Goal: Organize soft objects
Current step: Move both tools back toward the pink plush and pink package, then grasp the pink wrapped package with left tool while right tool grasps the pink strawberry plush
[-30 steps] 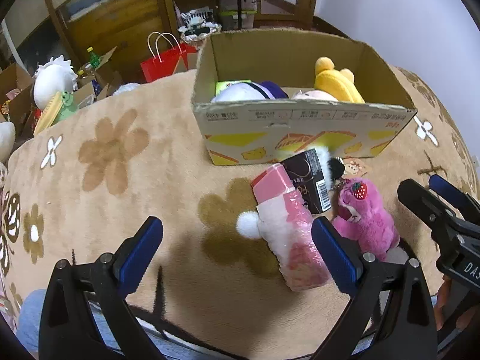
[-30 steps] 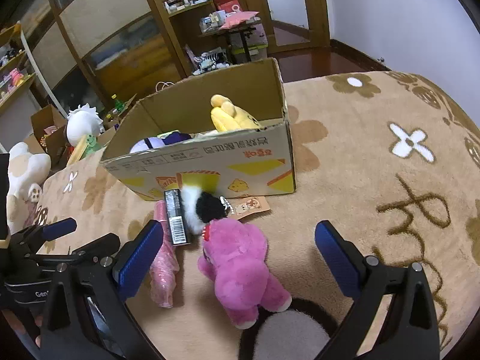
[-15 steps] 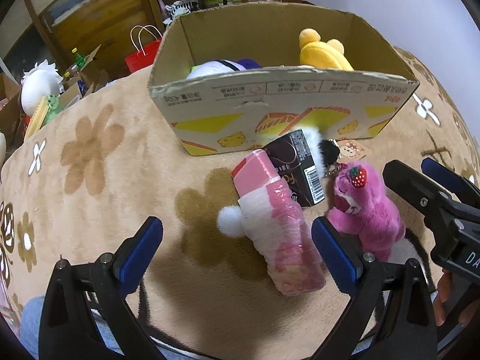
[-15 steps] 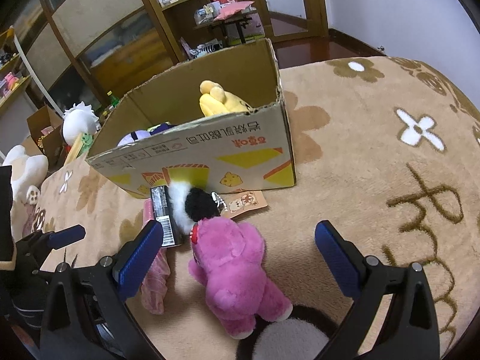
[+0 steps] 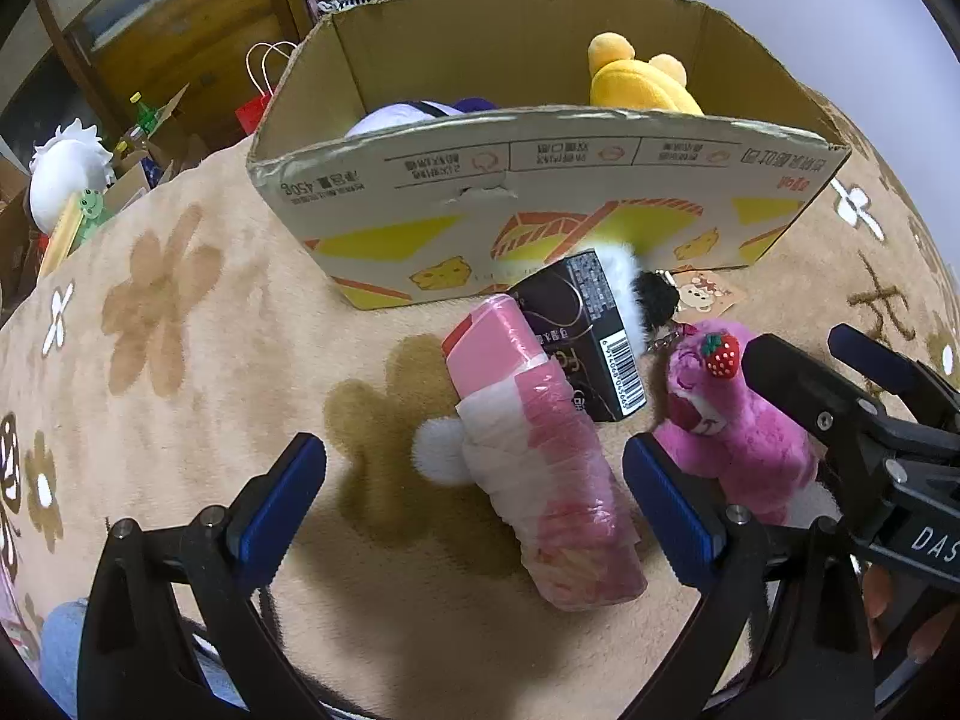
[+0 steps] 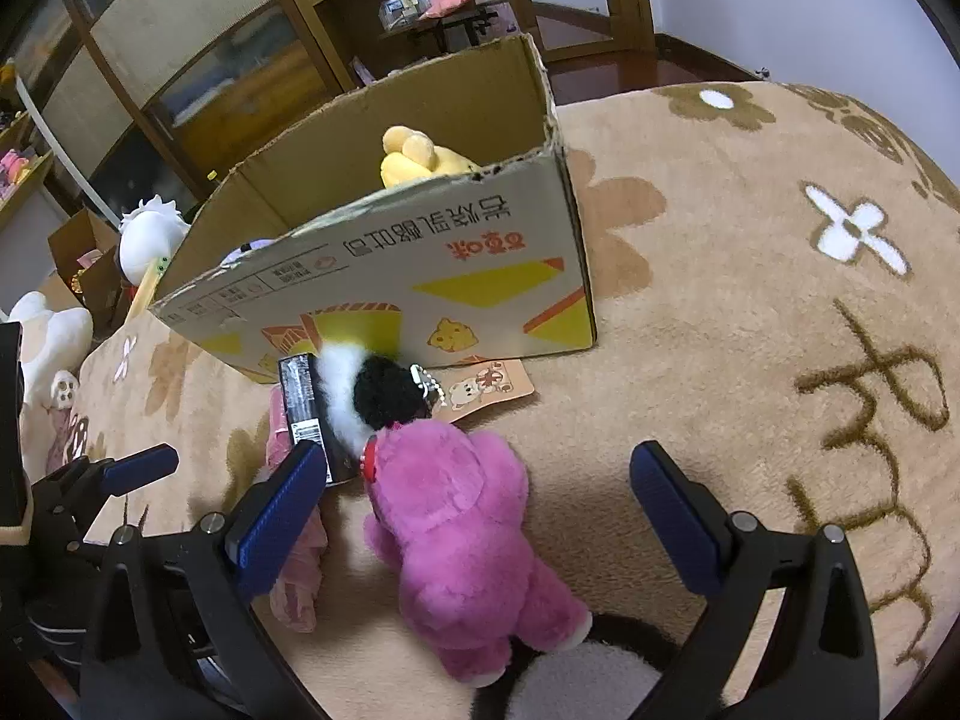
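A pink plastic-wrapped soft toy (image 5: 540,456) with a white pom-pom lies on the tan flowered blanket (image 5: 180,360). My open left gripper (image 5: 474,501) straddles its near end without touching. A pink plush bear (image 6: 462,528) with a strawberry (image 5: 720,354) lies beside it, between the jaws of my open right gripper (image 6: 474,510). A black box (image 5: 582,336) and a black-and-white fluffy keychain (image 6: 366,390) lie against the cardboard box (image 5: 540,204), which holds a yellow plush (image 5: 636,84) and a white-purple plush (image 5: 408,114).
A paper tag (image 6: 486,384) lies by the box front. A black-and-white furry thing (image 6: 576,678) sits just under the right gripper. White plush toys (image 6: 150,234), cartons and a red bag (image 5: 252,108) stand beyond the blanket's left edge, with wooden cabinets (image 6: 210,72) behind.
Both grippers have moved forward and down toward the toys and the box. The pink wrapped toy and the pink bear now sit between the jaws. Nothing was grasped.
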{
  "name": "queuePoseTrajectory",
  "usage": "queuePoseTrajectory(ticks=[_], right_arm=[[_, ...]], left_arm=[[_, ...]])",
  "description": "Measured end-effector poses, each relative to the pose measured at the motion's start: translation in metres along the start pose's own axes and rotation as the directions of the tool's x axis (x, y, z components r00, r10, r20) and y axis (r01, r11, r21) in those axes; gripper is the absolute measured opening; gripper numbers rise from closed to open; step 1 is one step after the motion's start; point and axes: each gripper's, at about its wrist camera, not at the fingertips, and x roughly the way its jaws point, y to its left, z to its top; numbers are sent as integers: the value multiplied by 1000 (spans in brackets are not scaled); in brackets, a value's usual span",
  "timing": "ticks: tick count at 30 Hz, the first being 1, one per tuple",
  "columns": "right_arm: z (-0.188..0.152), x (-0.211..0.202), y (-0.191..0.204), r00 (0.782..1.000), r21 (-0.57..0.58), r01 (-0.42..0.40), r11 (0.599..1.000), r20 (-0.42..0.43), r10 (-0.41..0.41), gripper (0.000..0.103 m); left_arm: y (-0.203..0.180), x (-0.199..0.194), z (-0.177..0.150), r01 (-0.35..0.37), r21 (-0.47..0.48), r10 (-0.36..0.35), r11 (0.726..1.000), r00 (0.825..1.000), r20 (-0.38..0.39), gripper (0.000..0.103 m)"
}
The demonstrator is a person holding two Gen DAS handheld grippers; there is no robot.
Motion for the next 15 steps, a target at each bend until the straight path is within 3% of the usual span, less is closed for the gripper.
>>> queuePoseTrajectory(ticks=[10, 15], right_arm=[[-1, 12, -3, 999, 6, -7, 1000, -37, 7, 103], [-3, 21, -4, 998, 2, -4, 1000, -59, 4, 103]], left_arm=[[-13, 11, 2, 24, 21, -24, 999, 999, -32, 99], [-22, 21, 3, 2, 46, 1, 999, 999, -55, 99]])
